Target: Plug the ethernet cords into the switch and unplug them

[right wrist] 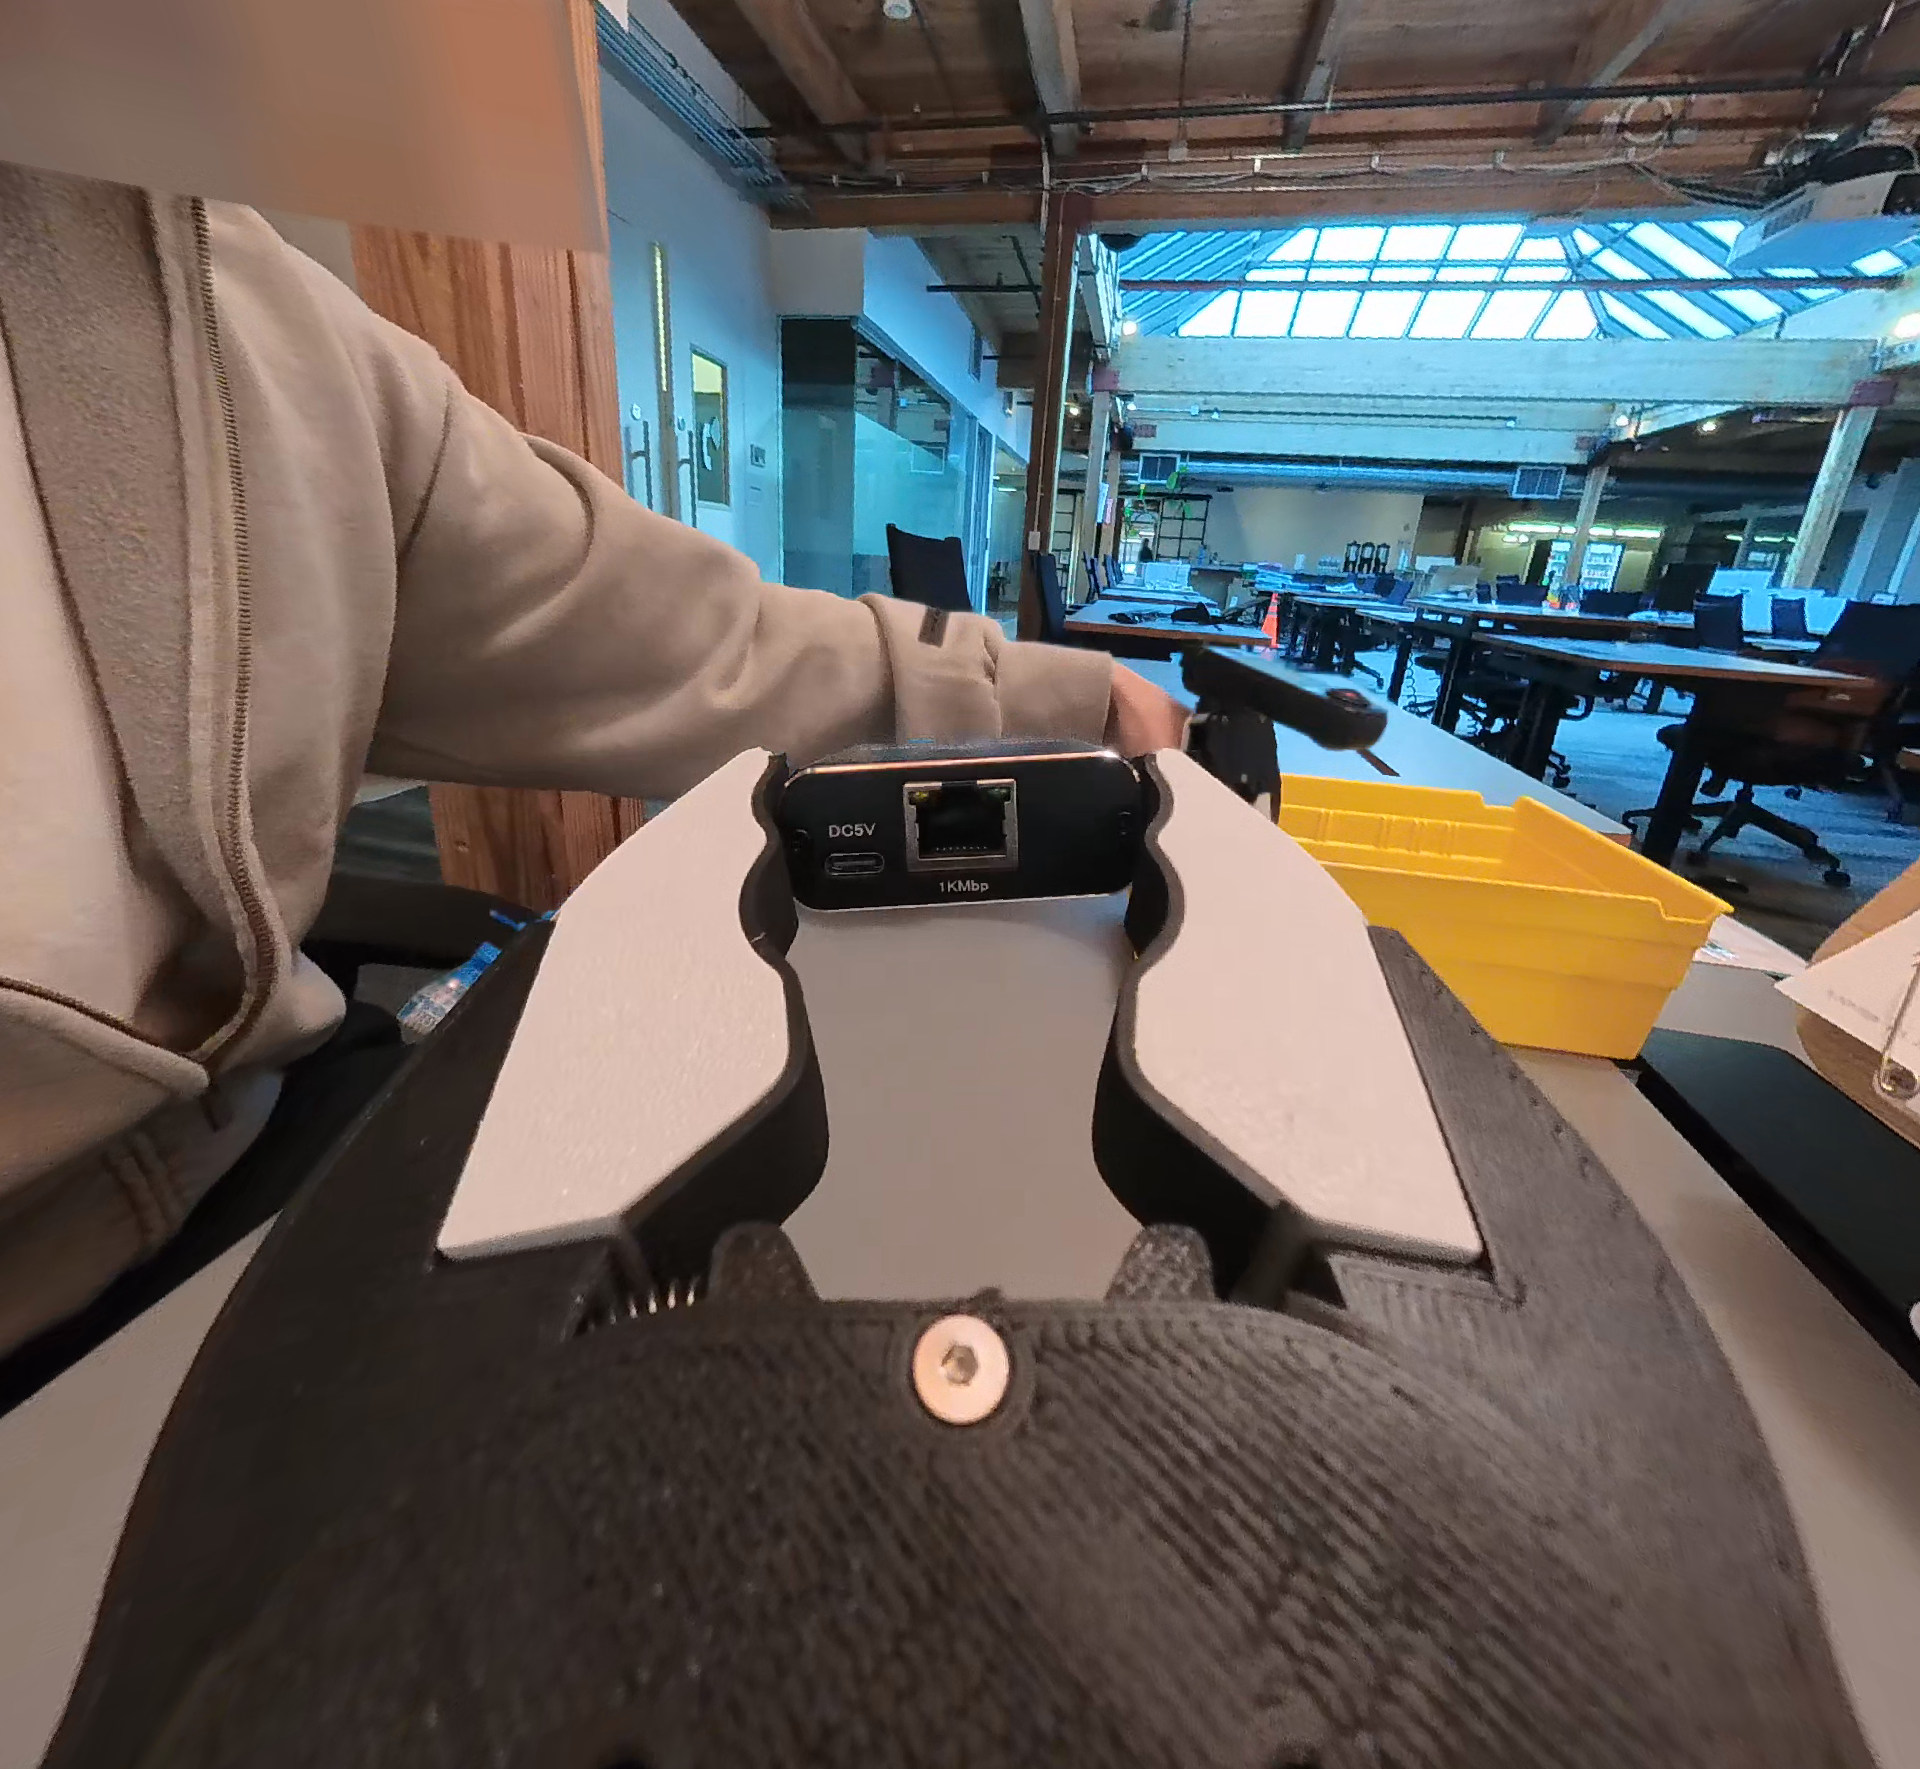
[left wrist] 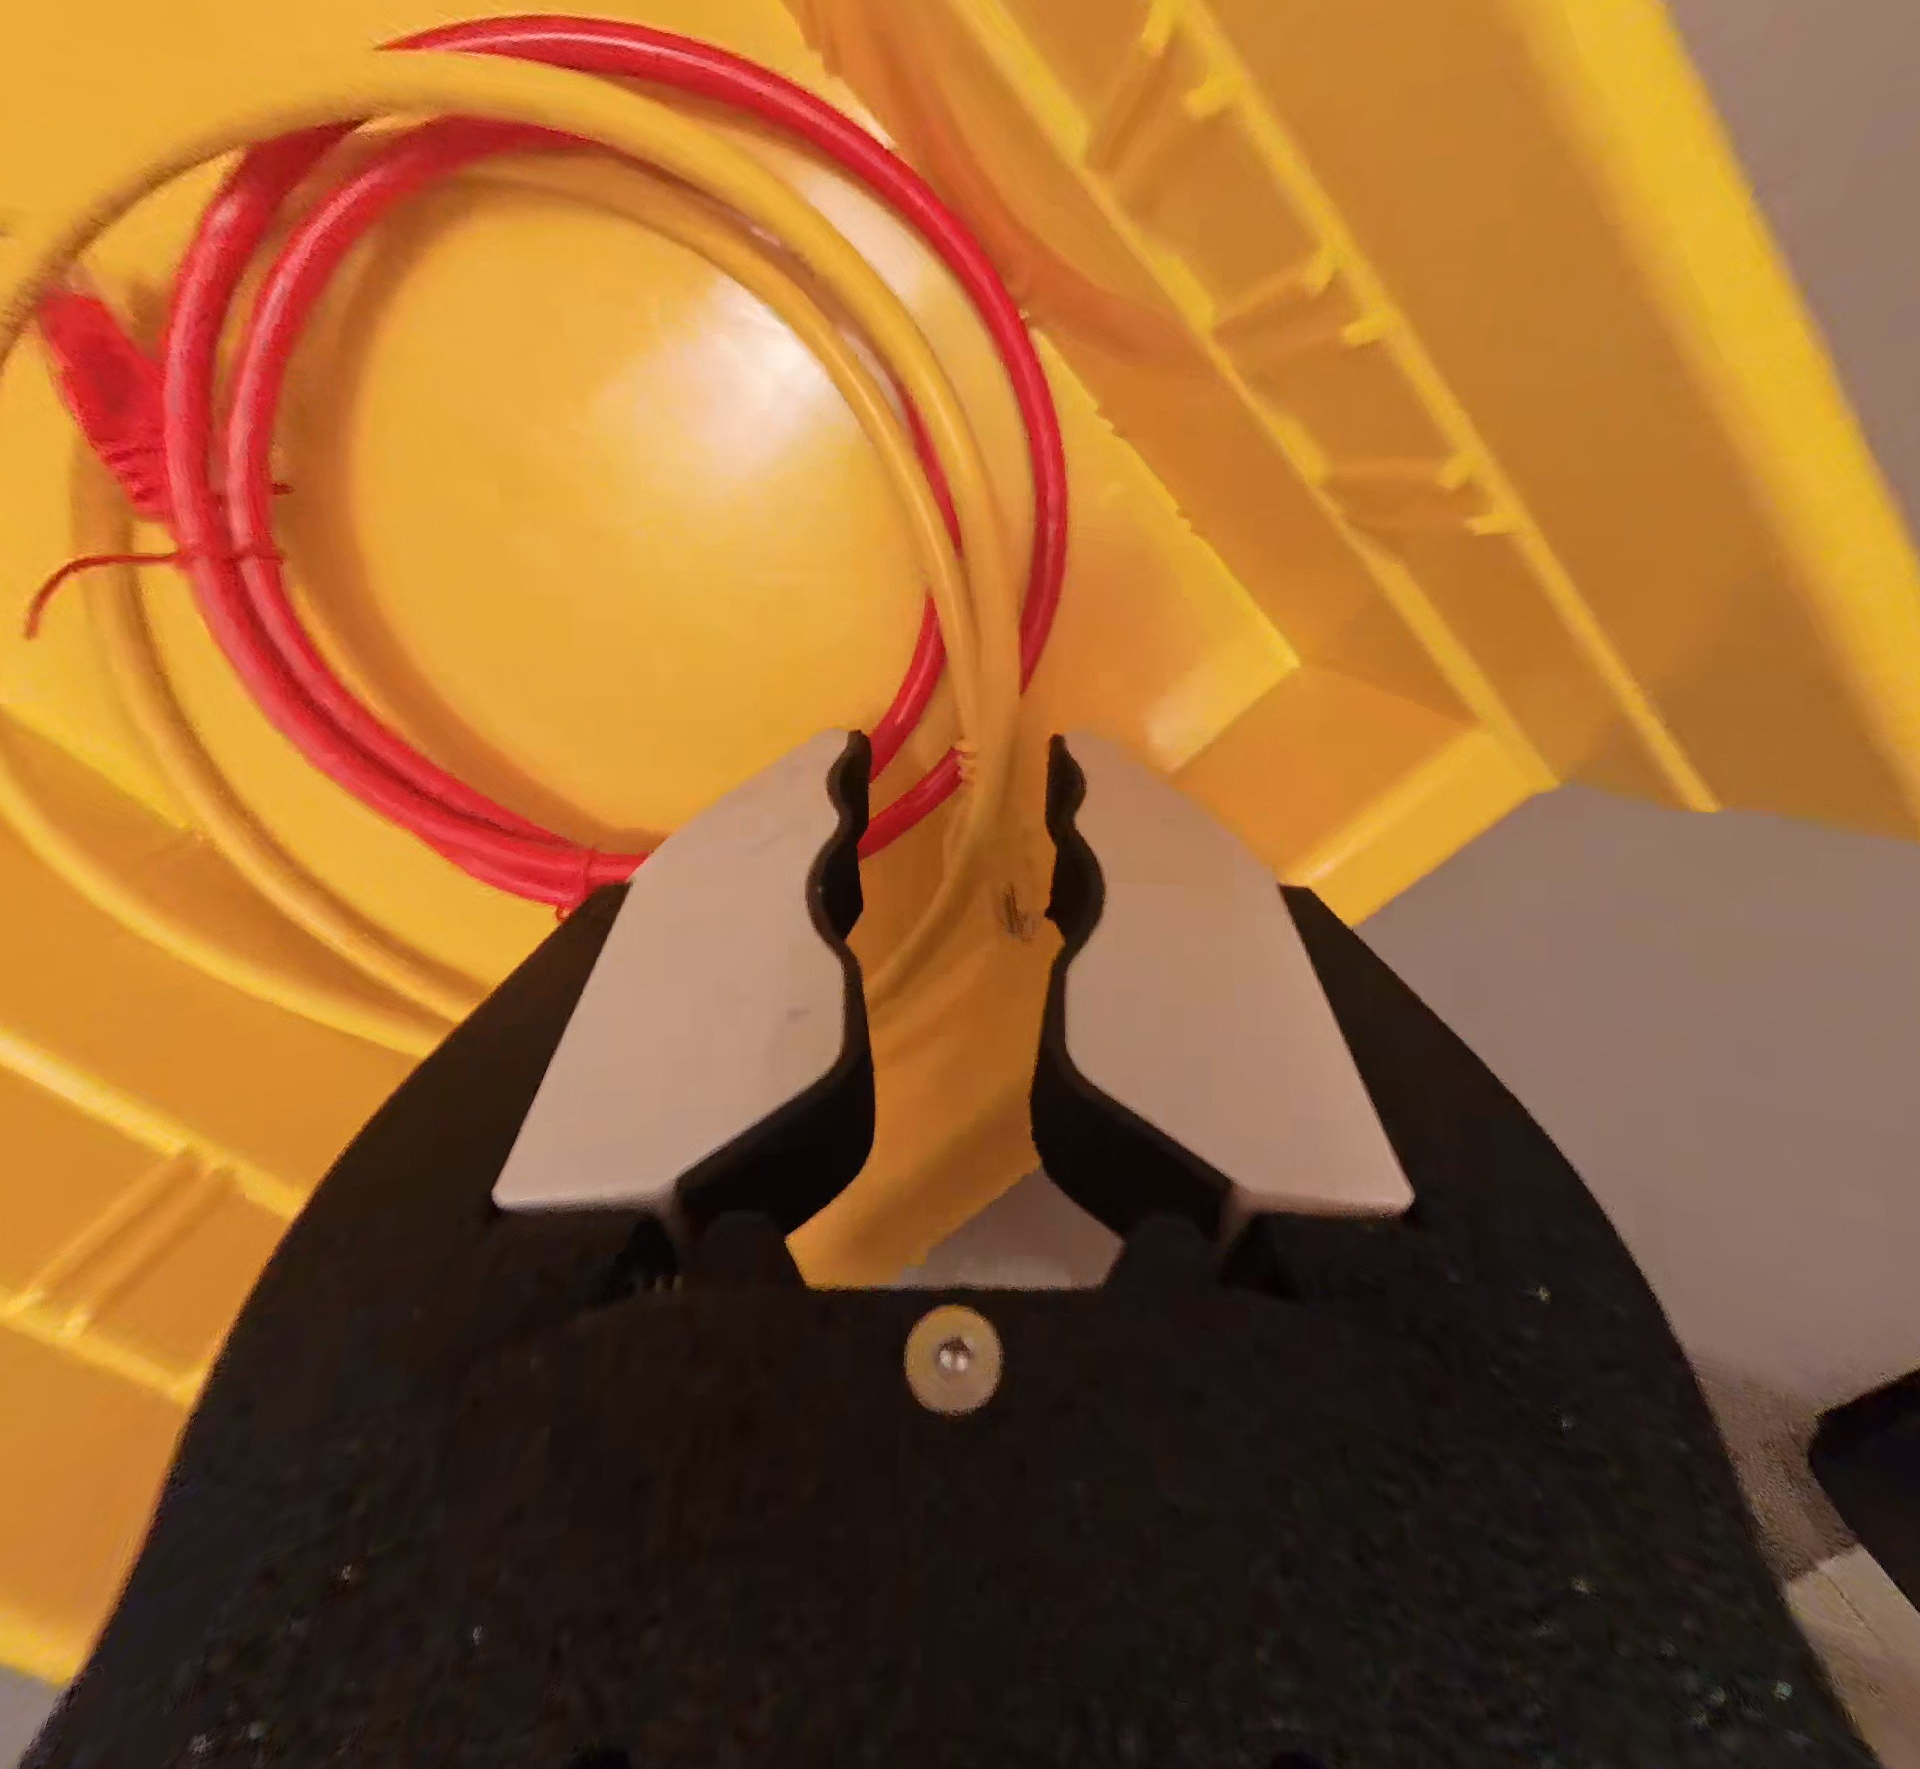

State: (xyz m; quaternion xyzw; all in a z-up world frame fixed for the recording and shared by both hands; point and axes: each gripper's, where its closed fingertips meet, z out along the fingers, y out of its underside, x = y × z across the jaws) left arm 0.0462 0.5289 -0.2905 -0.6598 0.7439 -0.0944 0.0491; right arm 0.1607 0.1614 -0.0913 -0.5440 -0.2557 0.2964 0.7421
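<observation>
Fingers (left wrist: 1060,826) of the left gripper (left wrist: 954,753) spread over coiled cords (left wrist: 977,576) in the bin (left wrist: 1351,265); right gripper (right wrist: 956,774) pinches the switch (right wrist: 954,831).

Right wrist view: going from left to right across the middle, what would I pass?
Person's beige sleeve → small black switch held between the right gripper's fingers → yellow bin.
</observation>
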